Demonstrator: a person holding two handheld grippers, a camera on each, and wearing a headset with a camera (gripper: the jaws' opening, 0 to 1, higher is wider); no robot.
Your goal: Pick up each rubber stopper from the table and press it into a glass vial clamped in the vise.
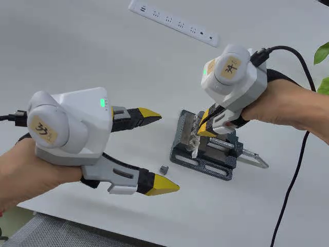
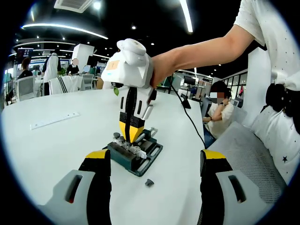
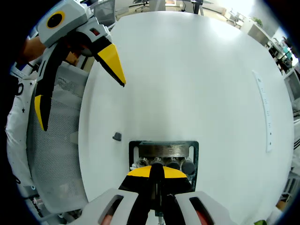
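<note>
Left tongs [image 1: 162, 150] open, lower left of head view. Stopper [image 1: 164, 169] lies on worktop [image 1: 92, 56], lower centre, near vise [image 1: 203, 160]. Right tongs [image 1: 205, 130] closed, tips at vials [image 3: 174, 164]. Stopper likely light and soft: pinch its sides. Glass is fragile.

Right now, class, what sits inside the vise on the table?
A row of glass vials is clamped in the vise; the end one carries a dark stopper. The right gripper, fingers shut, covers one middle vial's mouth, so whether it is stoppered cannot be seen.
</note>
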